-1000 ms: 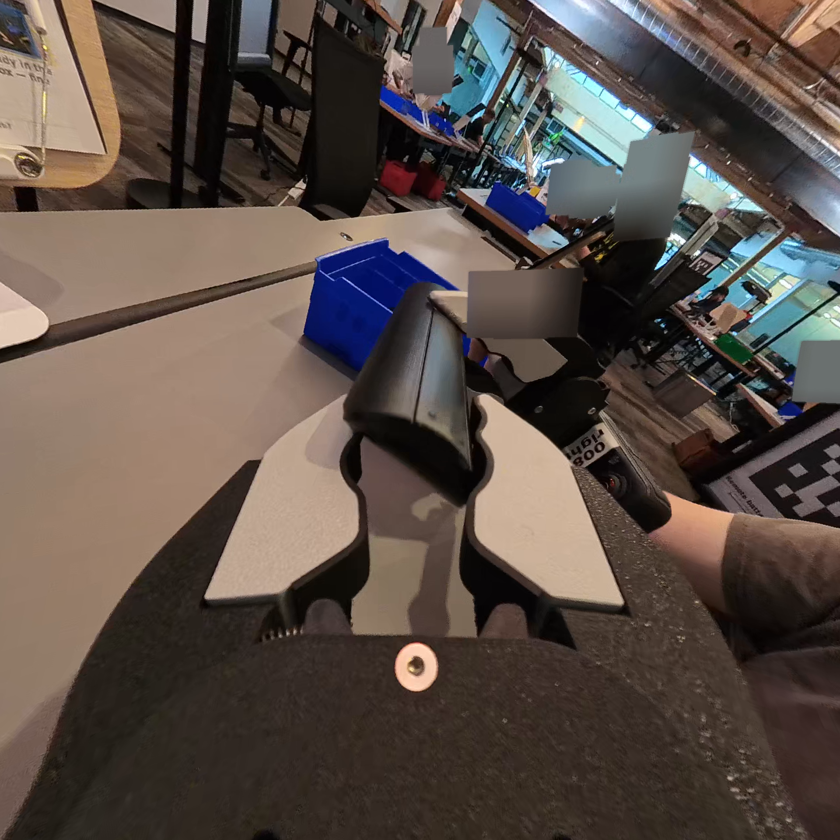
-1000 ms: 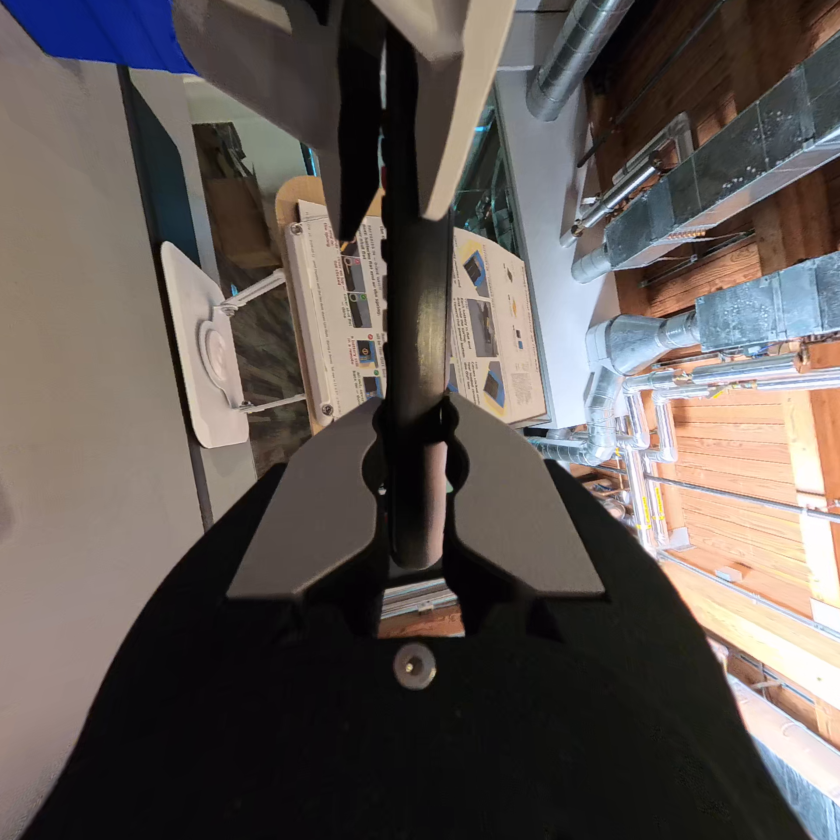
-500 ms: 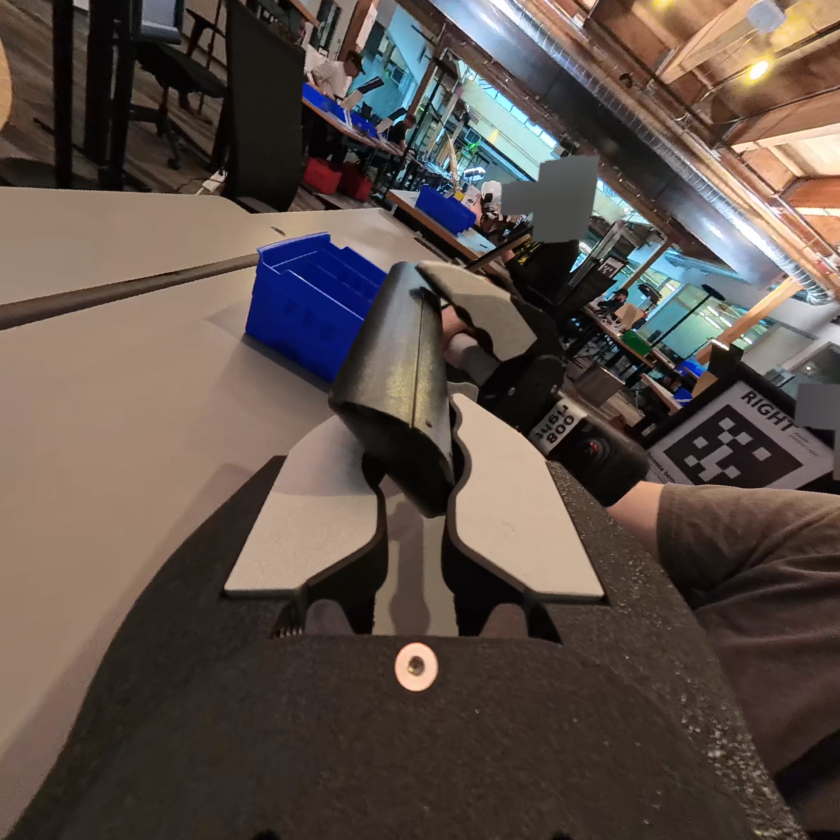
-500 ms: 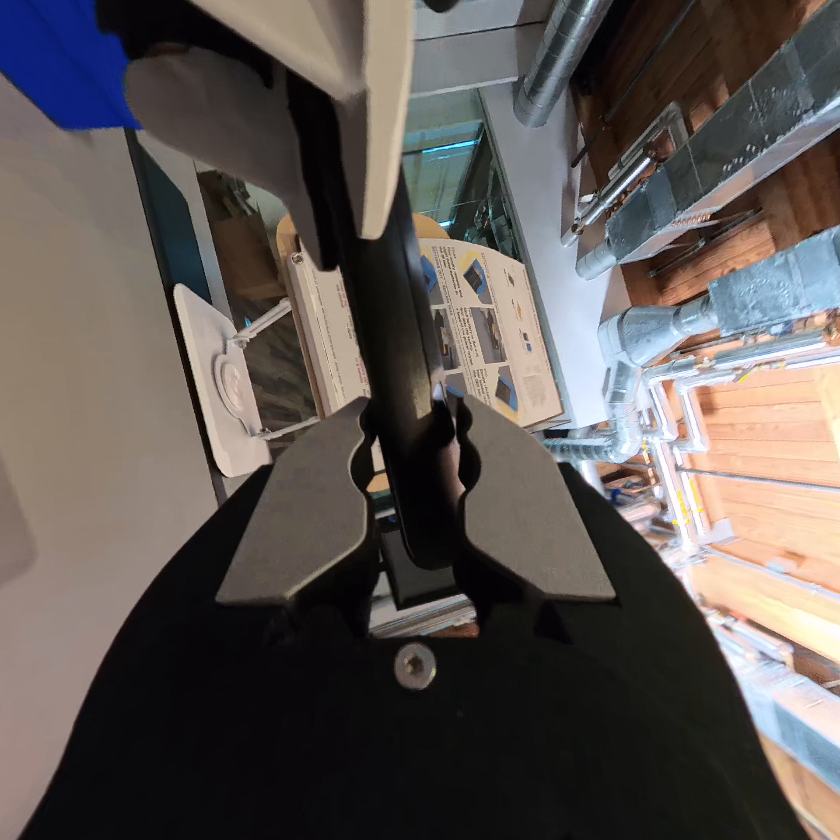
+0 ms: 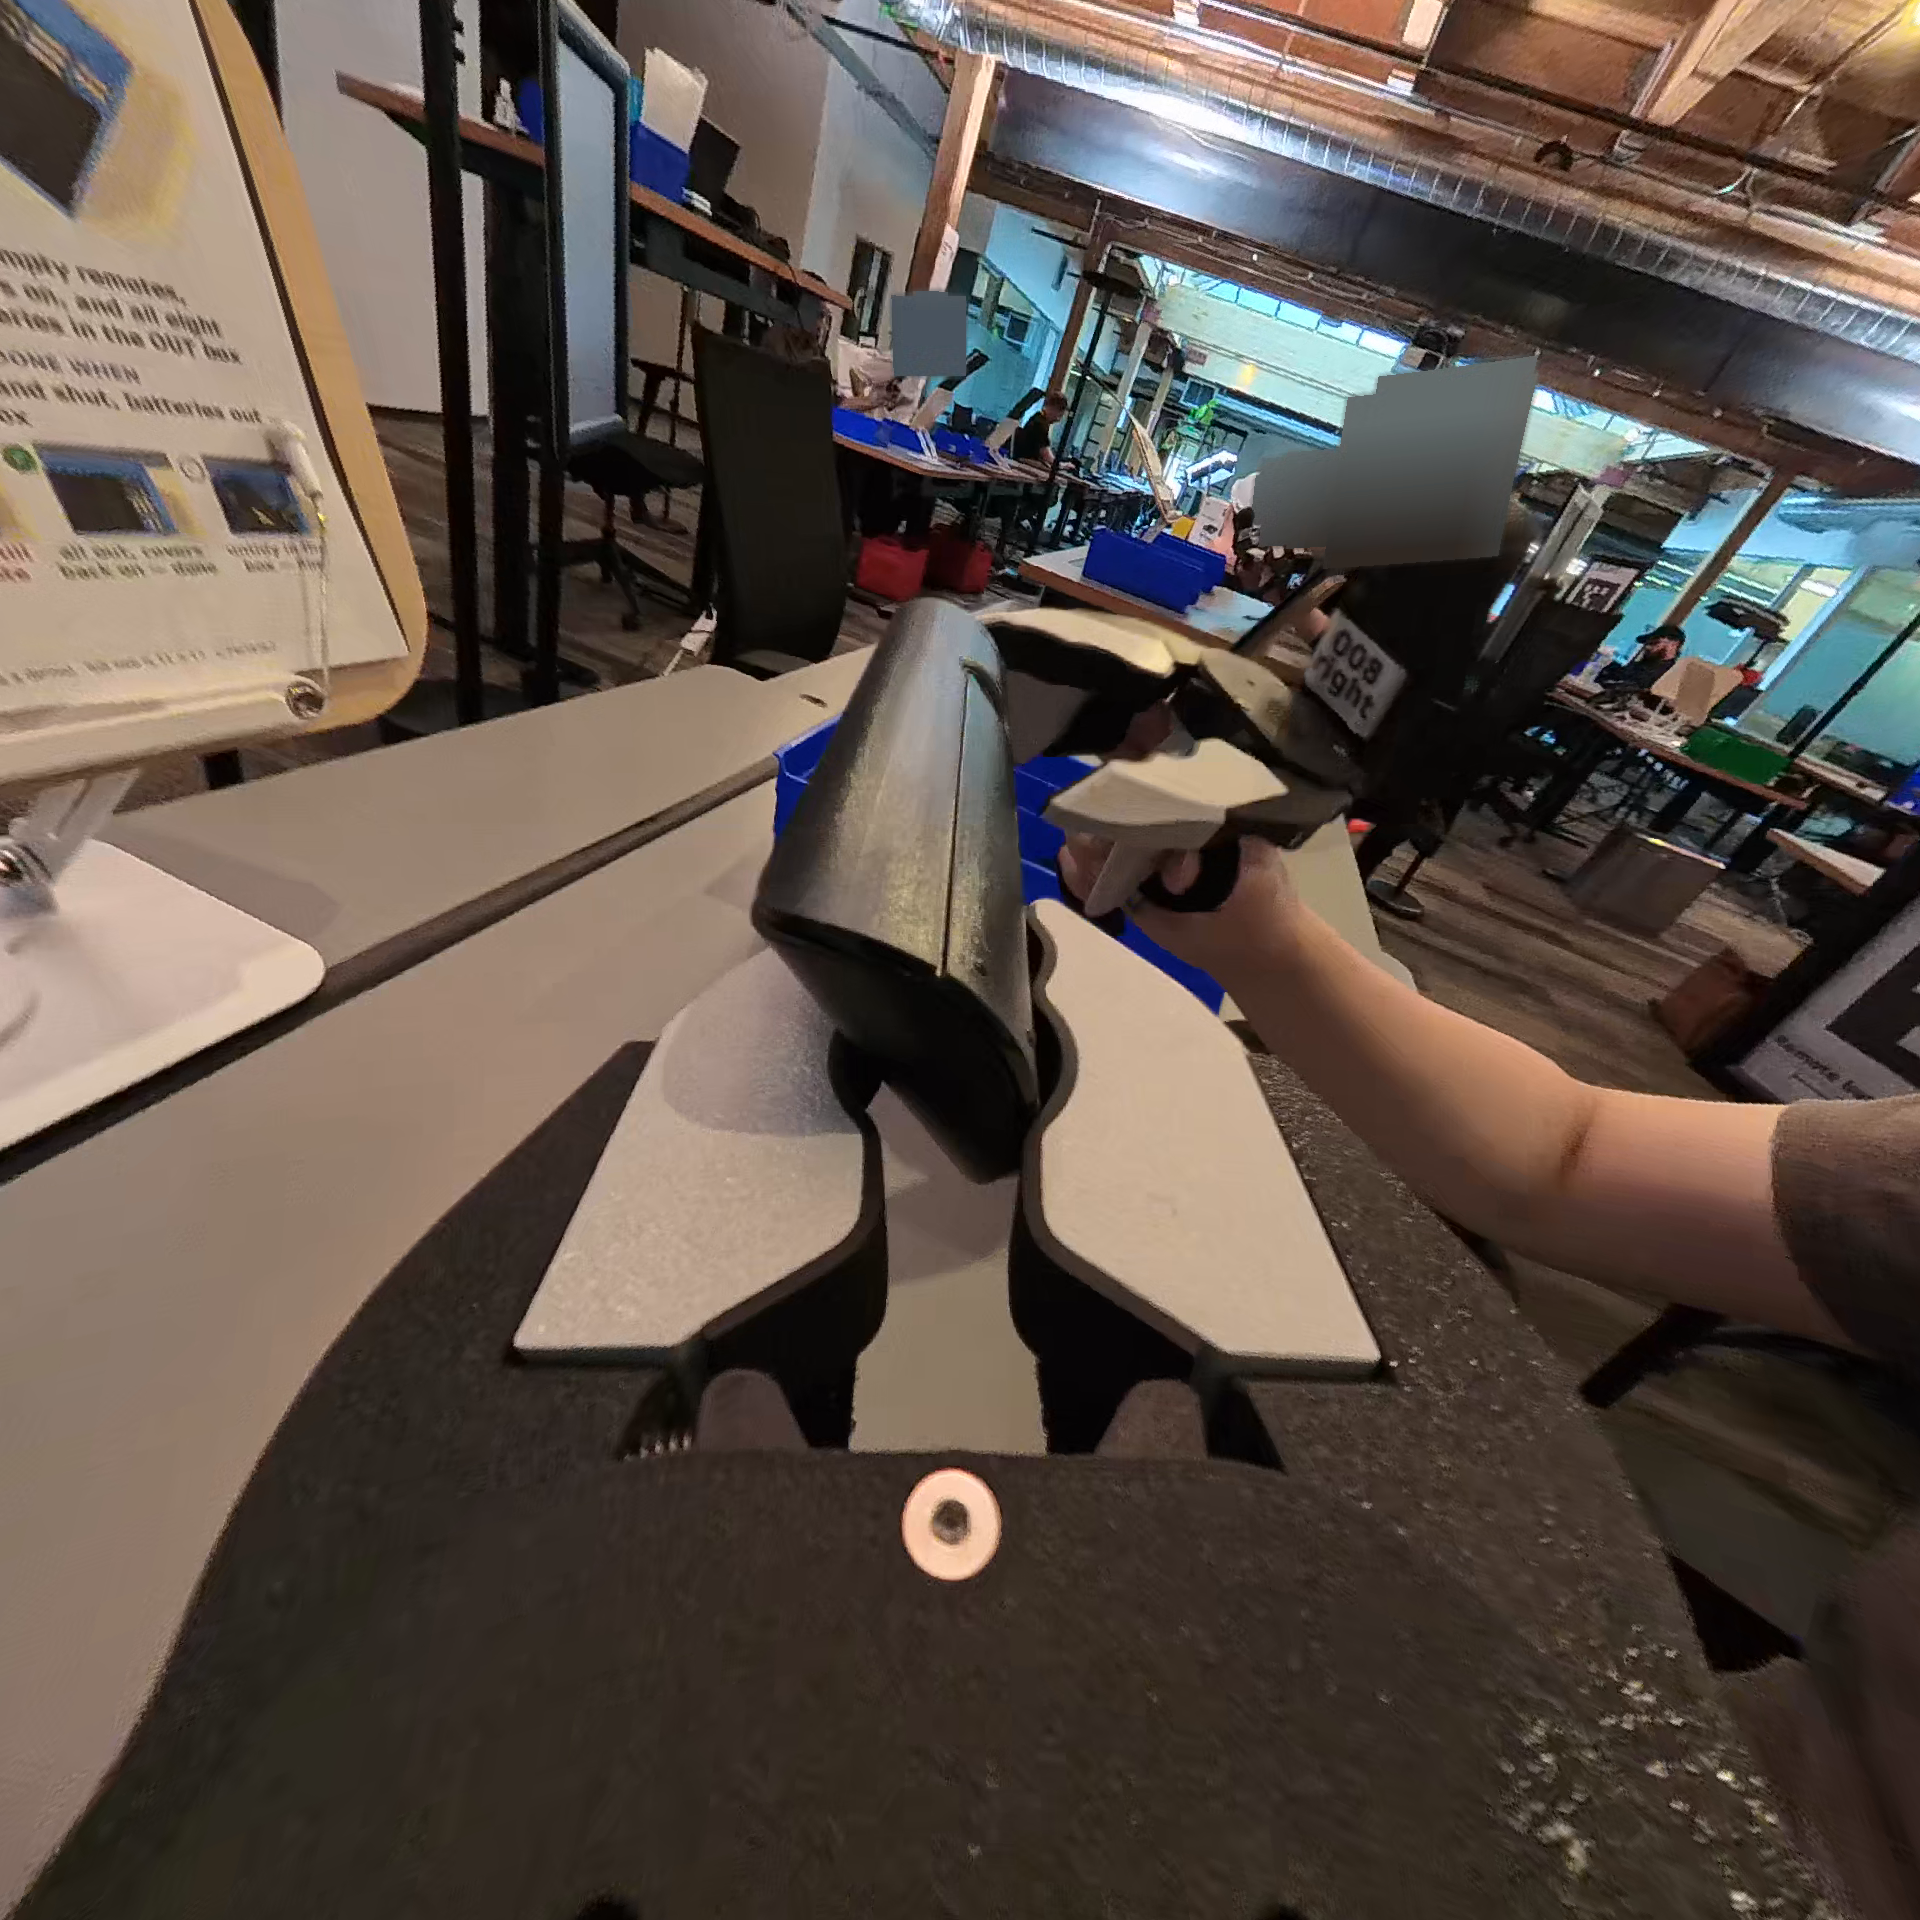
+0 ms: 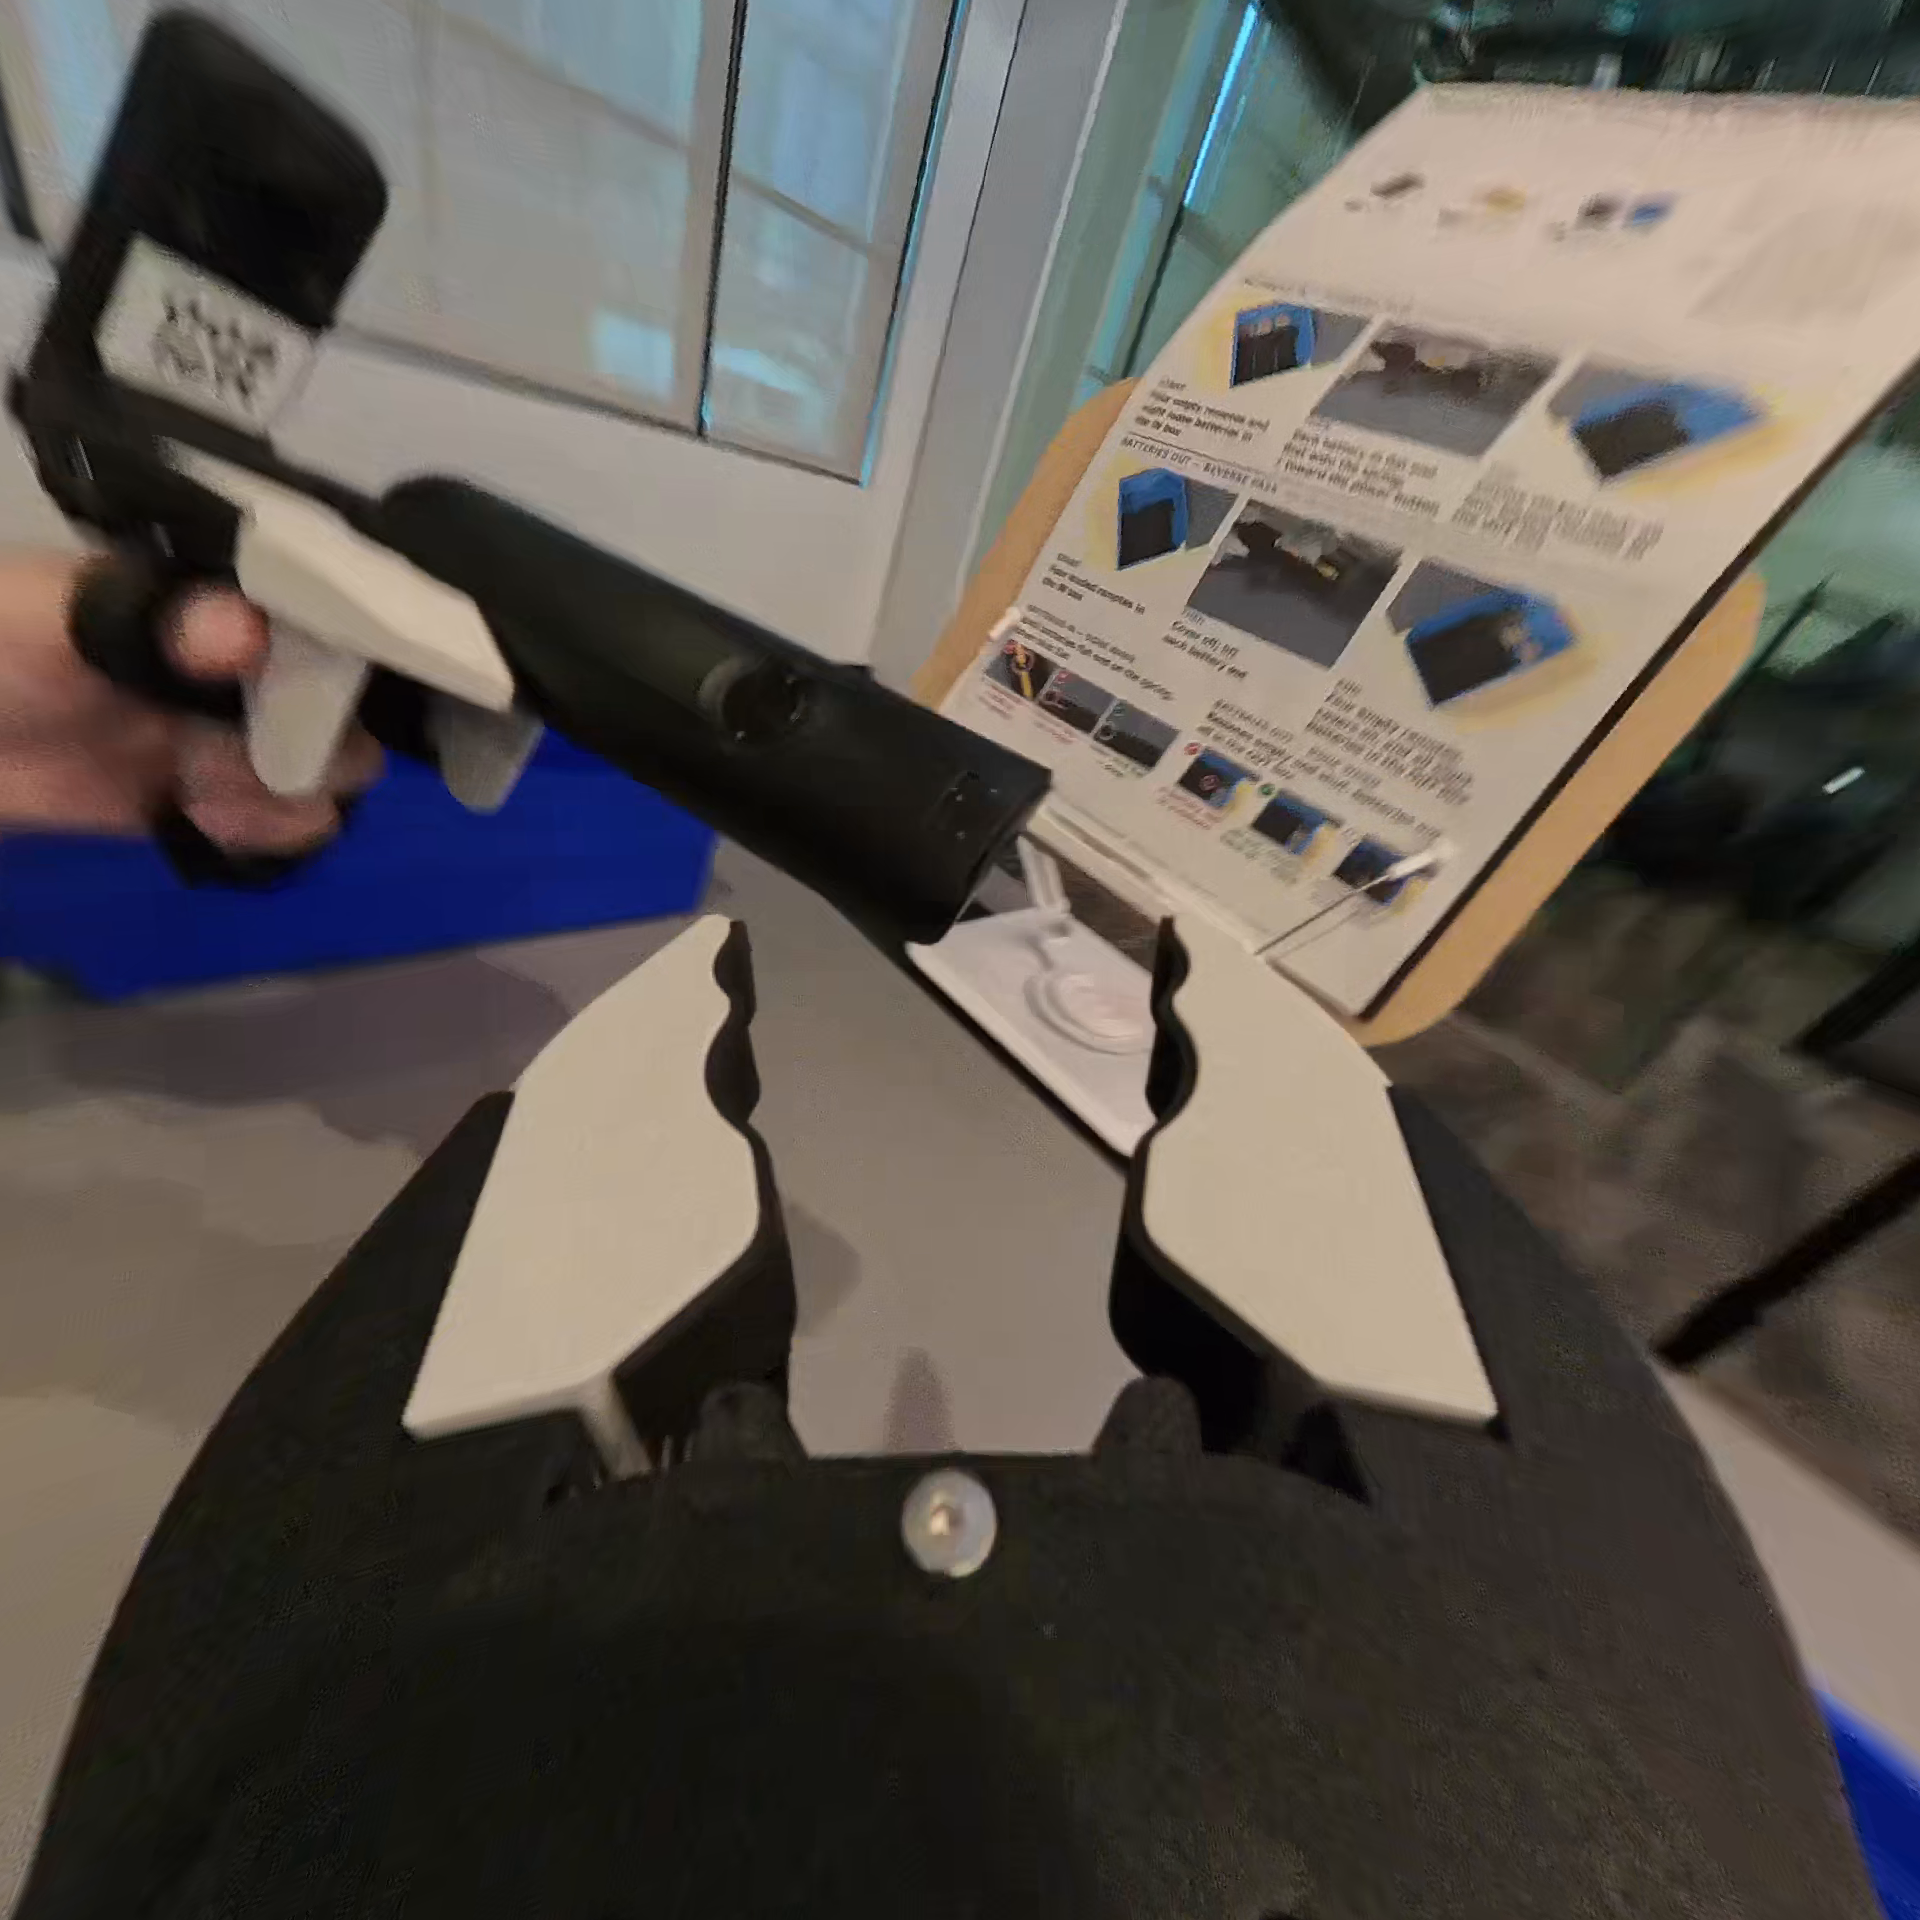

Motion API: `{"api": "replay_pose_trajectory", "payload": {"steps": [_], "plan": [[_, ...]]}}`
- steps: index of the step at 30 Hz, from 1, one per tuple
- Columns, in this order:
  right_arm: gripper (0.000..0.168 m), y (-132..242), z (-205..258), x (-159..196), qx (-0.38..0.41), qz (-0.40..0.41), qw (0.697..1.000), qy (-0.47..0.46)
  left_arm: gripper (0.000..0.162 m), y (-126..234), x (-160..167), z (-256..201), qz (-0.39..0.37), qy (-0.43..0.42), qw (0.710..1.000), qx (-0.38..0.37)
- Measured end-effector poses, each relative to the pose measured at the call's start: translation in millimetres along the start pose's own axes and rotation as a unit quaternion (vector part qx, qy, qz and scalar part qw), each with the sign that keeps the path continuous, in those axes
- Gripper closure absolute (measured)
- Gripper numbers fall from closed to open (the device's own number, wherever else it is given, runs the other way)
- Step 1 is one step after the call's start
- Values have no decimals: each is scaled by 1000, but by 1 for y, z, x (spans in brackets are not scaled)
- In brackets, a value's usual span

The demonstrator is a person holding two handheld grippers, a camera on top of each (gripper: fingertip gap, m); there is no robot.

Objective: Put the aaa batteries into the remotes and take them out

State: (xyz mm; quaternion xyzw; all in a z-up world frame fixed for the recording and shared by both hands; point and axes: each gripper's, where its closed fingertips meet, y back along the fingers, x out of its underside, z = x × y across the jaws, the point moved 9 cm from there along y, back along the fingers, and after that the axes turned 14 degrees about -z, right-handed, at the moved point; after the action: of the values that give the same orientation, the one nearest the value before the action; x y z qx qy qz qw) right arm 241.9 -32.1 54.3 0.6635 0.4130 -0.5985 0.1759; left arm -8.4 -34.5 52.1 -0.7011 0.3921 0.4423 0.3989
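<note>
My left gripper (image 5: 935, 997) is shut on the near end of a black remote (image 5: 904, 831) and holds it tilted up above the grey table (image 5: 312, 1143). In the right wrist view the remote (image 6: 748, 717) sticks out from the left gripper (image 6: 499, 717), held by a person's hand. My right gripper (image 6: 948, 940) is open and empty. The remote's free end hangs just beyond its fingertips, with no contact. In the left wrist view the right gripper (image 5: 1049, 717) stands open beside the remote's far end.
A blue bin (image 5: 1174, 966) sits on the table behind the remote and also shows in the right wrist view (image 6: 416, 883). An instruction board (image 5: 156, 364) on a white stand base (image 5: 125, 966) stands at the table's left edge. Other desks and chairs lie beyond.
My right gripper opened, let go of the remote's far end, backed off and turned. My left gripper closed on the remote's near end and now holds it alone.
</note>
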Motion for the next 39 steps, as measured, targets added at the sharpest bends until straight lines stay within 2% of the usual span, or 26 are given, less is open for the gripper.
{"api": "replay_pose_trajectory", "payload": {"steps": [3, 5, 7, 10, 13, 15, 16, 17, 19, 21, 22, 23, 24, 26, 27, 29, 32, 34, 35, 37, 39], "plan": [[93, 0, -7, 0, -4, -32, 986, -163, 139, 0, -2, -4, -19, -18, 1000, 0], [95, 0, -10, 4, -3, -57, 960, -273, 139, 0, -3, -6, -27, -33, 999, -1], [96, -4, -6, 9, -34, -88, 913, -396, 139, -1, -2, -8, -30, -42, 999, -6], [98, -13, 7, 20, -62, -138, 825, -545, 139, -5, 3, -12, -46, -42, 998, -2], [97, -28, 30, 28, -78, -162, 768, -614, 139, -12, 11, -17, -49, -41, 998, 6], [108, -34, 42, 28, -90, -189, 745, -633, 139, -16, 16, -20, -46, -44, 998, 8], [127, -35, 44, 27, -81, -204, 745, -630, 138, -19, 19, -21, -44, -46, 998, 10], [139, -34, 44, 27, -65, -216, 754, -617, 138, -20, 21, -23, -45, -45, 998, 19], [144, -35, 40, 25, -69, -209, 786, -578, 137, -22, 22, -22, -19, -58, 998, 15], [143, -36, 25, 16, -99, -172, 821, -535, 115, -21, 21, -19, 46, -75, 996, 22], [144, -36, 16, 10, -120, -135, 841, -509, 99, -18, 18, -17, 73, -80, 994, 19], [144, -37, 8, 5, -151, -79, 860, -481, 90, -14, 13, -15, 87, -80, 993, 21], [144, -39, 4, 2, -184, 0, 873, -451, 92, -9, 7, -14, 91, -76, 992, 31], [144, -42, 6, 2, -242, 173, 881, -368, 99, -1, -4, -15, 87, -65, 993, 45], [144, -43, 12, 2, -263, 234, 880, -320, 99, 1, -7, -15, 80, -67, 994, 42], [144, -48, 29, 1, -316, 322, 854, -259, 100, 2, -8, -17, 78, -75, 993, 41], [144, -57, 56, 2, -382, 396, 808, -210, 100, -3, -2, -19, 98, -66, 992, 51], [143, -62, 69, 6, -401, 430, 788, -182, 100, -5, 2, -20, 102, -52, 991, 63], [143, -63, 74, 9, -408, 443, 779, -177, 104, -6, 3, -21, 105, -44, 991, 71], [143, -66, 81, 13, -414, 452, 771, -172, 138, -5, 6, -25, 125, -32, 986, 107], [143, -67, 82, 16, -410, 445, 776, -179, 139, -5, 6, -25, 137, -30, 985, 98]]}}
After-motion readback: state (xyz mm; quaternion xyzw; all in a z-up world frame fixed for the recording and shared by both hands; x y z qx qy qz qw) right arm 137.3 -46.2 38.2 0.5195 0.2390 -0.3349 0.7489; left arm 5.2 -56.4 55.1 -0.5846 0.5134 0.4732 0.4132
